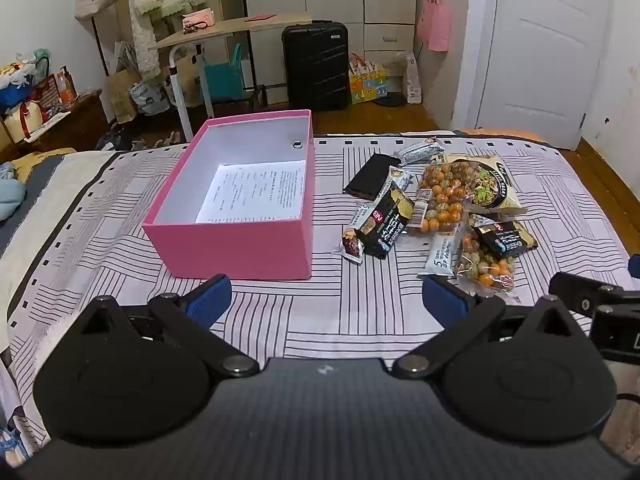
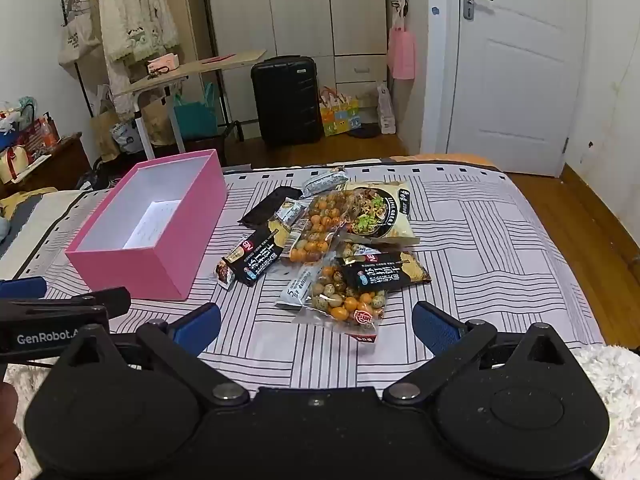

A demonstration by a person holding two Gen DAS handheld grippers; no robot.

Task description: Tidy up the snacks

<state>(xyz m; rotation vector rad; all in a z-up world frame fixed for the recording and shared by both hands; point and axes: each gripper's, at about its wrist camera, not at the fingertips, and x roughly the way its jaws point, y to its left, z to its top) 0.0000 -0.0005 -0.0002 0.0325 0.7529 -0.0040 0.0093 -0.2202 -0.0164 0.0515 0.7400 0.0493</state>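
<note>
An open pink box (image 1: pixel 236 248) (image 2: pixel 136 264) sits on the striped bedspread, with only a printed sheet on its white floor. To its right lies a heap of snack packets (image 1: pixel 440 208) (image 2: pixel 332 248): clear bags of coloured coated nuts (image 2: pixel 344 300), black cracker packs (image 2: pixel 384 274), a large noodle bag (image 2: pixel 380 212) and small wrapped bars. My left gripper (image 1: pixel 326 300) hovers open over the bedspread just in front of the box. My right gripper (image 2: pixel 316 322) is open too, nothing between its fingers, just short of the nearest nut bag.
The bed's far edge (image 2: pixel 360 168) drops to a wooden floor. Beyond it stand a black suitcase (image 1: pixel 316 66), a tilted side table (image 1: pixel 228 30), bags and a clothes rack. A white door (image 2: pixel 516 68) is at the right. The other gripper shows at each view's side.
</note>
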